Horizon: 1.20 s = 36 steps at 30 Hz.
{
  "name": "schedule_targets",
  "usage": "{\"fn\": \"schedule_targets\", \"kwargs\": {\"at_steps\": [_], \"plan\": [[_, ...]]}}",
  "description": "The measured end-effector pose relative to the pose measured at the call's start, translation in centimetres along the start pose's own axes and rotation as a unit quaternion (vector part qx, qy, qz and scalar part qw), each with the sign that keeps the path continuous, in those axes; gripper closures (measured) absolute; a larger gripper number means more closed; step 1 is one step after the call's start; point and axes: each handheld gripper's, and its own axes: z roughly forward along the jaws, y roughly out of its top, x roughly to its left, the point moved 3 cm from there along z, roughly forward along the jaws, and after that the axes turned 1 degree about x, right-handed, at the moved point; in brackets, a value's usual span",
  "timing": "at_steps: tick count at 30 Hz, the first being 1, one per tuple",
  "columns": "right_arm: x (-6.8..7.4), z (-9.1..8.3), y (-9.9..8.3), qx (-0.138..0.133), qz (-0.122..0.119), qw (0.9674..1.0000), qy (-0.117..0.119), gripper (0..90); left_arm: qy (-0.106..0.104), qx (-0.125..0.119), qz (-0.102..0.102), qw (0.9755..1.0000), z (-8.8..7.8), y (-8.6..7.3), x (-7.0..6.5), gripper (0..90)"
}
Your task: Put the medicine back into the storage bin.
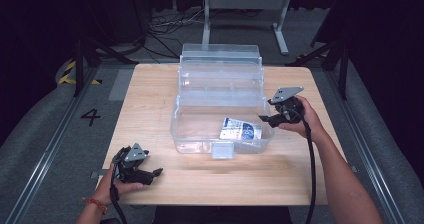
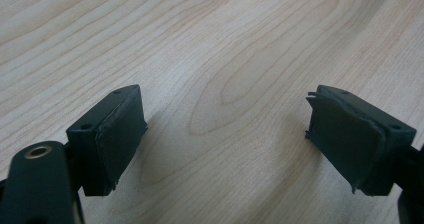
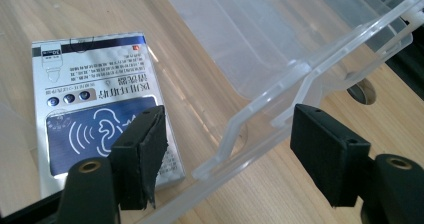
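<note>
Wooden bench (image 1: 150,94): pale, grained, carrying everything; the person's forearms come in over its near edge.
Left gripper (image 1: 156,173): nearest, low on the bench near the near-left corner, held in the left hand (image 1: 120,184); a grey three-cornered plate sits on top of it and a cable trails back along the wrist.
Left gripper jaws: spread wide in the left gripper view (image 2: 225,134), nothing but bare wood between the pads, which sit close above the bench.
Clear box (image 1: 200,134): ahead of and to the right of the left gripper, well apart from it; see-through plastic, lid tipped back on the far side, upper trays stepped back, a small latch tab at the middle of the near wall.
Packet (image 1: 241,129): flat, silver and blue, printed with an ear and sound waves; it lies on the floor of the clear box at its right end, just left of the right gripper.
Right gripper (image 1: 264,118): held in the right hand (image 1: 300,119) at the right wall of the box, jaws pointing left toward the packet; grey plate on top, cable running back along the forearm.
Right gripper jaws: apart in the right gripper view (image 3: 227,154), pinching nothing; the box rim (image 3: 310,69) and a bent plastic arm cross the gap untouched, and the packet (image 3: 95,94) lies beyond and under the left jaw.
Beyond the bench: grey floor, cables and a metal stand.
</note>
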Motion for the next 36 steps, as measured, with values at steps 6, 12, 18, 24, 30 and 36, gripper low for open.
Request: {"fn": "schedule_targets", "kwargs": {"at_steps": [6,12,18,24,30,36], "plan": [[-0.4,-0.1,0.3,-0.016,0.013,0.9997,0.012,32.3,-0.001,0.023,0.002,0.9997,0.1,0.9,-0.5,22.0],[-1.6,-1.0,0.9,-0.051,0.048,0.9963,0.049,34.5,-0.028,0.012,0.027,0.9992,-0.6,2.8,-1.8,22.6],[-2.8,-1.4,2.4,-0.041,0.032,0.9982,0.029,36.2,-0.062,0.001,0.056,0.9965,-1.7,4.7,-3.3,21.5],[-4.0,-1.6,4.8,-0.042,0.023,0.9987,0.017,36.2,-0.050,-0.007,0.082,0.9954,-2.9,6.9,-4.1,22.0],[-4.9,-1.2,6.5,-0.035,0.015,0.9992,0.010,36.2,-0.039,-0.019,0.102,0.9938,-3.5,9.3,-4.3,23.1],[-6.1,-0.9,7.7,-0.030,0.020,0.9993,0.003,35.8,-0.046,-0.016,0.131,0.9903,-3.3,11.4,-5.0,25.3]]}}
